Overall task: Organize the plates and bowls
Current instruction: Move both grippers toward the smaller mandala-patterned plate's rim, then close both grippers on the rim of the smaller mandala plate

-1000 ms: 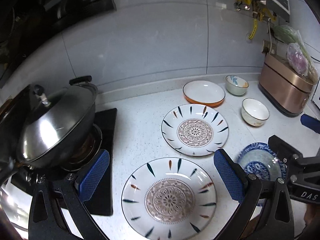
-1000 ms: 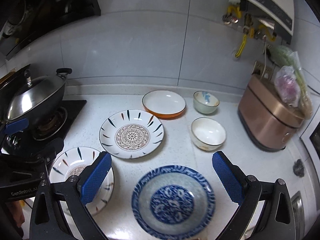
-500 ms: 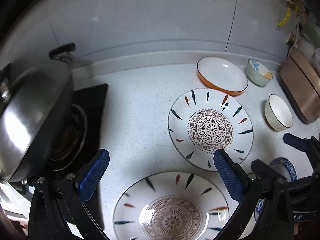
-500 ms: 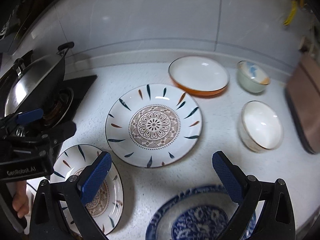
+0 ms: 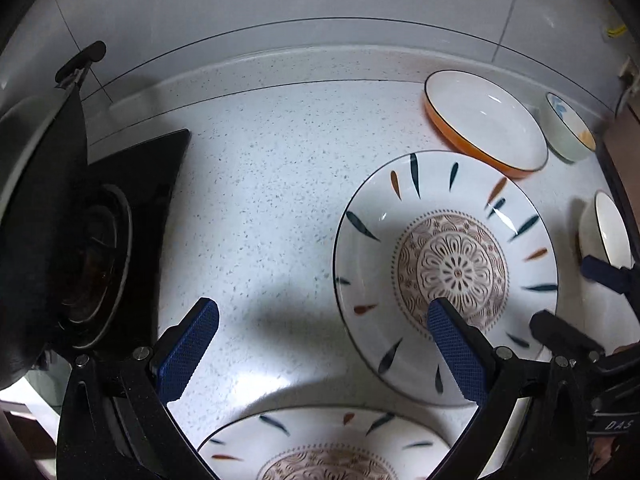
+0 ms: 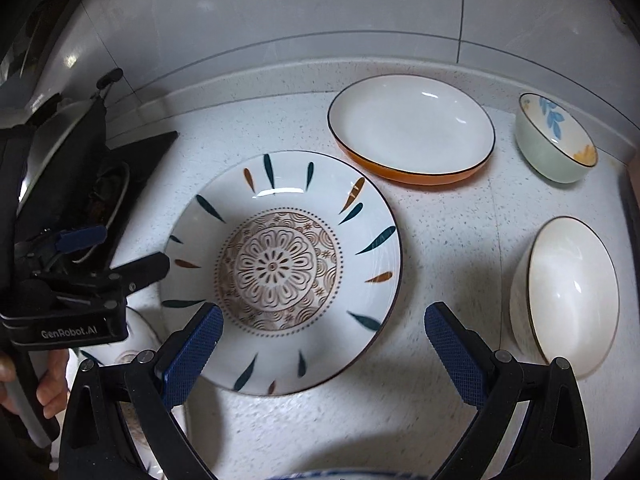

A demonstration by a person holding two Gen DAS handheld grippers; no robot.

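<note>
A white plate with a brown flower centre and leaf marks (image 6: 280, 268) (image 5: 446, 268) lies mid-counter. A second plate of the same pattern (image 5: 328, 448) (image 6: 132, 356) sits at the near edge, mostly hidden. Behind are an orange-rimmed shallow bowl (image 6: 412, 128) (image 5: 484, 120), a pale green bowl with blue leaves (image 6: 556, 140) (image 5: 568, 128) and a white bowl (image 6: 568, 296) (image 5: 610, 228). My left gripper (image 5: 324, 344) is open over the counter and the patterned plate's left side. My right gripper (image 6: 324, 344) is open over that plate's near right edge. Both are empty.
A black gas stove (image 5: 100, 240) with a dark wok (image 5: 36, 200) fills the left side. A grey tiled wall (image 6: 320, 8) backs the speckled counter (image 5: 260, 200). A blue-patterned dish rim (image 6: 340, 475) shows at the bottom edge. A hand (image 6: 48, 380) holds the left gripper's body.
Both grippers have moved forward and lower toward the middle patterned plate, which now looks much larger. The blue dish and the near plate have slid toward the bottom edges. Jaws stay open.
</note>
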